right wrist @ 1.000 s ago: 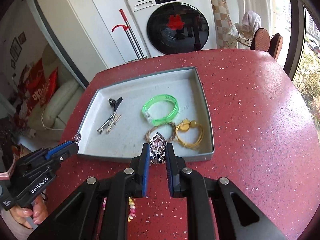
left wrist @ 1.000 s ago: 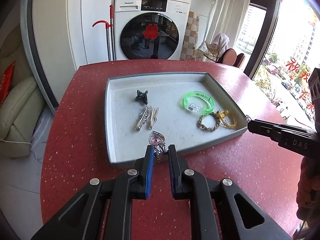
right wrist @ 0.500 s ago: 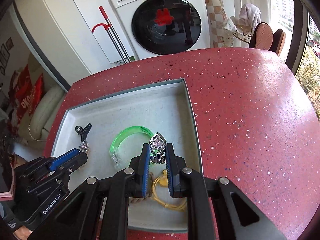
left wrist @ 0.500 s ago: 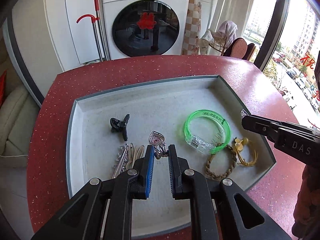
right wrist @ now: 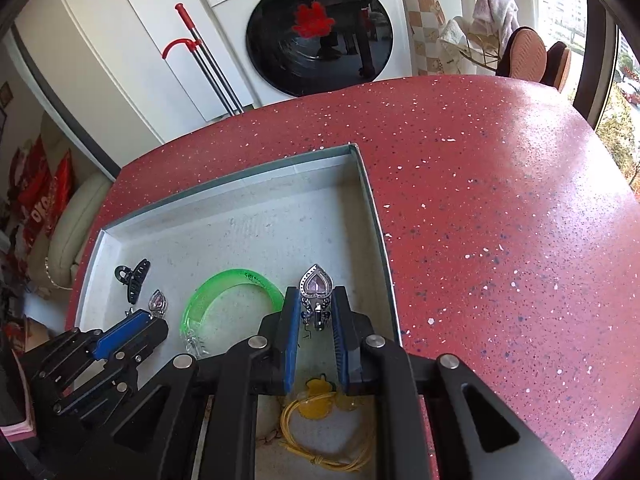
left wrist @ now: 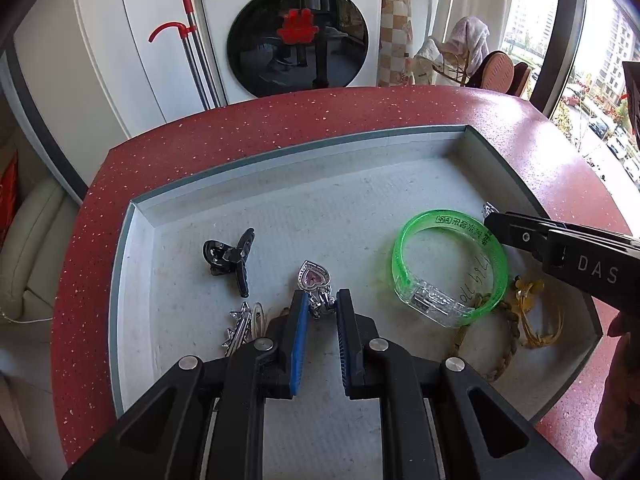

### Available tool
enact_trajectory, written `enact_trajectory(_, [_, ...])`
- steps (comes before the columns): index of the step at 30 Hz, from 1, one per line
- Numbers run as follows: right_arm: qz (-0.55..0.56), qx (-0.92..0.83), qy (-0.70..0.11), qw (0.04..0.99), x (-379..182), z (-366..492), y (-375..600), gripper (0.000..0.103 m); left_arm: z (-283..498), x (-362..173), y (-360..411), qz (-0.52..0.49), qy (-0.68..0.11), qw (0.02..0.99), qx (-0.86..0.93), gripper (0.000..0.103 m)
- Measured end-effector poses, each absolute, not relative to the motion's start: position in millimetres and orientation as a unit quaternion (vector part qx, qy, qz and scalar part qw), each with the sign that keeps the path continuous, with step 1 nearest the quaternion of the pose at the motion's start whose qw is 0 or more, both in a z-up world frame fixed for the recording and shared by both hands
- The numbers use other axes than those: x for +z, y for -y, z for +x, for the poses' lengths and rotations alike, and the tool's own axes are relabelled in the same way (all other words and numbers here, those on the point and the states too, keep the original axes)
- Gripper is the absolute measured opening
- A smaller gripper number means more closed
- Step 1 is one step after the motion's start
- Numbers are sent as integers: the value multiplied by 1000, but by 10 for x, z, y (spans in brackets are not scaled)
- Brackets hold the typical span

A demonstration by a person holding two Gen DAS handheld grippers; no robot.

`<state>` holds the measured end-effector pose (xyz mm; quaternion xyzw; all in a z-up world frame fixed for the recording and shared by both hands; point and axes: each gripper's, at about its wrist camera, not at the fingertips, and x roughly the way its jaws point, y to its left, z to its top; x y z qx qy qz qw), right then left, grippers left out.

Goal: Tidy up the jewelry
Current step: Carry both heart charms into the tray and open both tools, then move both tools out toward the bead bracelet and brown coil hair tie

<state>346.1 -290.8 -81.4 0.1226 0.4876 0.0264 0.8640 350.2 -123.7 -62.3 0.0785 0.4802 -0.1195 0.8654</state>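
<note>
Left wrist view: the left tool (left wrist: pixel 319 306) is clenched on the lower metal part of a heart-shaped earring (left wrist: pixel 314 280), held low over the grey tray (left wrist: pixel 136 248) on the red counter (left wrist: pixel 320 120), between the black claw clip (left wrist: pixel 230 258) and the green bangle (left wrist: pixel 448 264). In the right wrist view the right tool (right wrist: pixel 316 314) grips a matching heart earring (right wrist: pixel 316 285) the same way, above the tray's right side near its wall. Both earrings look light, stiff and small, with smooth stones and dangling links that could slip or swing; the pinch low on the metal setting, clear of the stone, seems the safest hold, and a gentle release close to the tray floor should keep them from bouncing. The silver hair clips (left wrist: pixel 240 326) are partly hidden behind the left tool's fingers, the braided bracelet (left wrist: pixel 504 344) and yellow cord piece (left wrist: pixel 532 312) lie partly under the bangle and the right tool, and the earrings' hooks are too small to make out.
</note>
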Motion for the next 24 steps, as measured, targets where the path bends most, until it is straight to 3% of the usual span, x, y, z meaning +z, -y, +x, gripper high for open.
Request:
enact_trajectory(3, [134,30,-489,861,-813,3475,2926,20,3495,-625,1254,84,-477,867,-115,32])
enact_trajectory(5, [145,36,-485,862,-794,3462,2947,28,3485,-621,1270,91,-476,867,-116,32])
enact_trajectory(7, [160,46,-475,864,-741,3422,2965,44,3475,-609,1290,93,-474,867,-118,32])
enact_trajectory(24, [168,65,-449,875,-369,2648,2866,56,3285,-271,1230,77,-439,887,-119,33])
